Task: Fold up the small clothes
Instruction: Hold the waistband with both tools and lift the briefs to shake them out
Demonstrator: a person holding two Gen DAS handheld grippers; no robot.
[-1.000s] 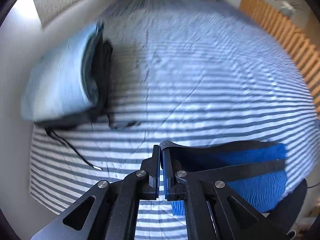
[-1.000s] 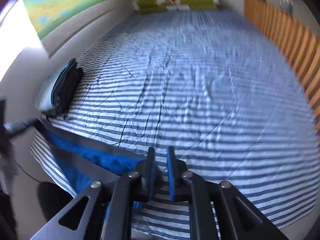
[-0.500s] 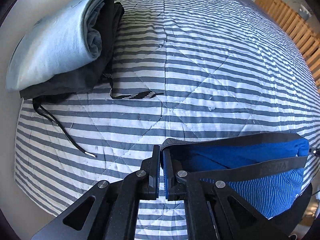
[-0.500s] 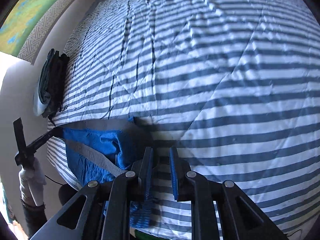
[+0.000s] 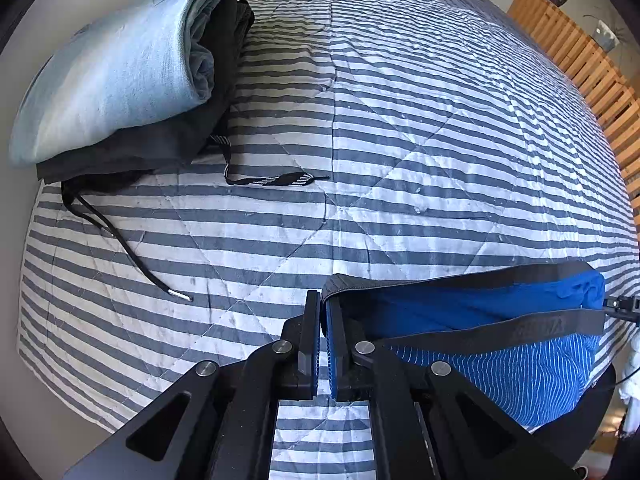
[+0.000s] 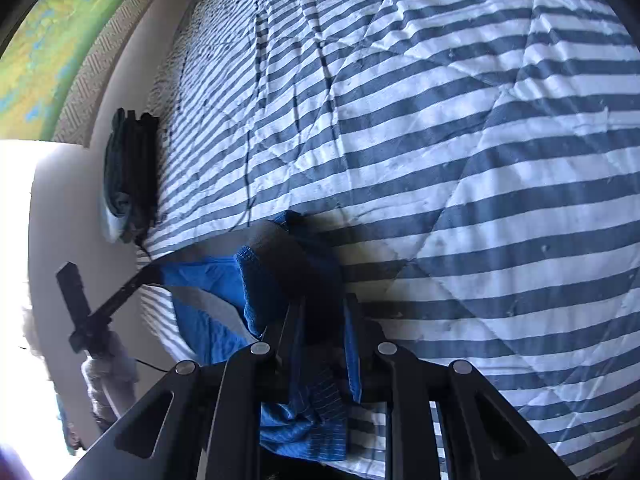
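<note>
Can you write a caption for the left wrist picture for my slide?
Left tool pinches blue underwear's waistband over striped bed, folded clothes nearby.

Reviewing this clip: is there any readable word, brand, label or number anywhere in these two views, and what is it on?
Grey waistband of the blue underwear: tone-on-tone lettering, too faint and blurred to read.
Flat black drawstring with white marks: a pattern, not text.
Striped quilt, folded clothes stack, wall picture: no text.
</note>
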